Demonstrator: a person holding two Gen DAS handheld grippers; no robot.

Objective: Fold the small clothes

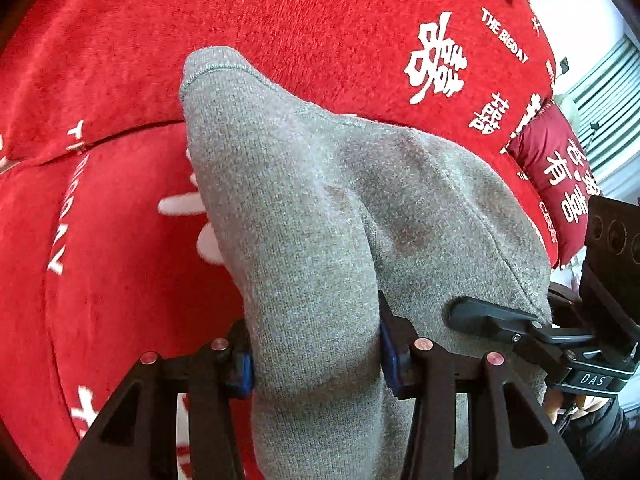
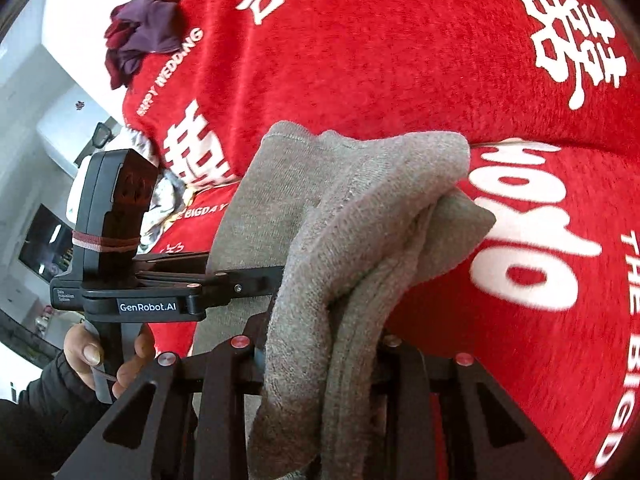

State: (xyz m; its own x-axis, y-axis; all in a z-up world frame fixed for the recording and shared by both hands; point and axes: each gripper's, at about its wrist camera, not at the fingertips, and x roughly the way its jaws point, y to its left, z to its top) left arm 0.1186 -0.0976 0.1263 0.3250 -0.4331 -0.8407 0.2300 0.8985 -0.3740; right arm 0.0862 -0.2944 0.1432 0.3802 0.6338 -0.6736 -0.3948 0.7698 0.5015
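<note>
Our left tool (image 1: 316, 354) is clamped on a soft grey knitted sock (image 1: 304, 216), which hangs over the red fuzzy blanket with white letters (image 1: 120, 60). Our right tool (image 2: 320, 354) is clamped on the same grey sock (image 2: 344, 216), bunched in folds between its two fingers. A small pile of purple and dark red clothes (image 2: 138, 36) lies well apart, near the far edge of the blanket (image 2: 400, 60).

Both grippers are matte black, the left gripper (image 1: 316, 354) with blue finger pads (image 1: 245, 372) and pinkish-red rivets (image 1: 424, 345). White "GenRobot.AI" lettering (image 2: 147, 307) marks one body. Bare-skinned hand (image 2: 102, 360), dark sleeve (image 2: 36, 420).
</note>
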